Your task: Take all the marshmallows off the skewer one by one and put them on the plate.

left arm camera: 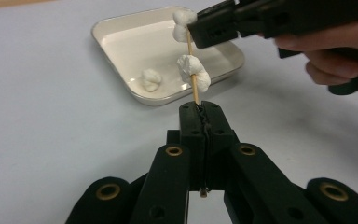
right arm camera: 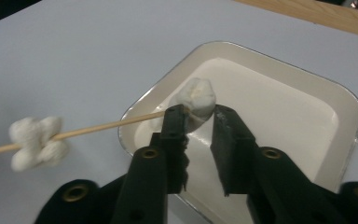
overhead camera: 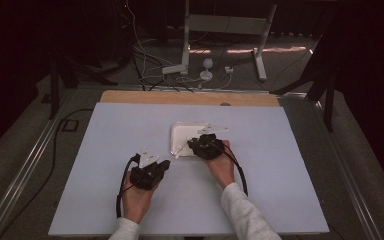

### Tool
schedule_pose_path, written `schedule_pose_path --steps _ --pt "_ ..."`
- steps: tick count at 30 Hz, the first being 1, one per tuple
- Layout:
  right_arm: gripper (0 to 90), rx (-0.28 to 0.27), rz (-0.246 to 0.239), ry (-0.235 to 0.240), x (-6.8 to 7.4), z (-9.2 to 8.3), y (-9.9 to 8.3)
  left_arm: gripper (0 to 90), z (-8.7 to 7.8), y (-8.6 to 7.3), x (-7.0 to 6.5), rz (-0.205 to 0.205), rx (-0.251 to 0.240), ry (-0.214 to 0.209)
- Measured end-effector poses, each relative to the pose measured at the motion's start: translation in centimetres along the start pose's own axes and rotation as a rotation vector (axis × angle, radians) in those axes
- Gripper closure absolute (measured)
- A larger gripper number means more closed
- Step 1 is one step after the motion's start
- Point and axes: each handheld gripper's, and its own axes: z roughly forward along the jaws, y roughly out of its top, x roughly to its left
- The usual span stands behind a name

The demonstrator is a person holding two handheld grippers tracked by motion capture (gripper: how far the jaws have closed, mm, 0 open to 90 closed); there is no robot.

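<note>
Two marshmallows on one wooden skewer (left arm camera: 194, 79): one mid-stick (left arm camera: 194, 73), one at the tip (right arm camera: 196, 99). Skewer's long axis runs from the left gripper (left arm camera: 204, 114) up toward the right gripper (left arm camera: 214, 29), over the near edge of the white tray (left arm camera: 121, 74). Left gripper's fingers are clamped tight on the skewer's base end, with the stick's butt poking out below them. Right gripper's fingers (right arm camera: 226, 135) are narrowly parted around the tip marshmallow; the left finger touches it, contact on the other side can't be told. In the high view both forearms come in from the bottom, left hand (overhead camera: 139, 192) low on the bench (overhead camera: 105, 150), right hand (overhead camera: 220, 167) further forward by the tray. A third marshmallow (left arm camera: 150, 79) lies loose in the tray. Cables and a white stand base (overhead camera: 220, 50) sit on the floor beyond the bench.
</note>
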Motion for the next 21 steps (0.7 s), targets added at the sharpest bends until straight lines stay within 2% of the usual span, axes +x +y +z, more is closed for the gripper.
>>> schedule_pose_path --steps 3,6,9,13,21 --pt "84.0 0.009 0.010 -0.037 -0.3 0.1 0.0 90.0 -0.1 0.1 0.0 -0.007 -0.007 -0.010" --pt "82.1 0.013 0.026 -0.050 -0.7 0.1 -0.1 90.0 -0.1 0.0 0.1 -0.012 -0.008 -0.002" --pt "70.1 0.004 0.039 -0.028 -0.6 -0.3 -0.1 90.0 -0.2 0.0 0.3 -0.020 -0.014 0.004" --pt "58.2 -0.016 0.021 0.027 0.1 -1.2 0.1 89.9 -0.2 0.0 0.3 -0.024 -0.021 0.010" --pt "53.7 -0.047 -0.059 0.114 2.7 -2.7 0.0 89.9 -0.2 -0.1 0.2 -0.030 -0.029 0.014"
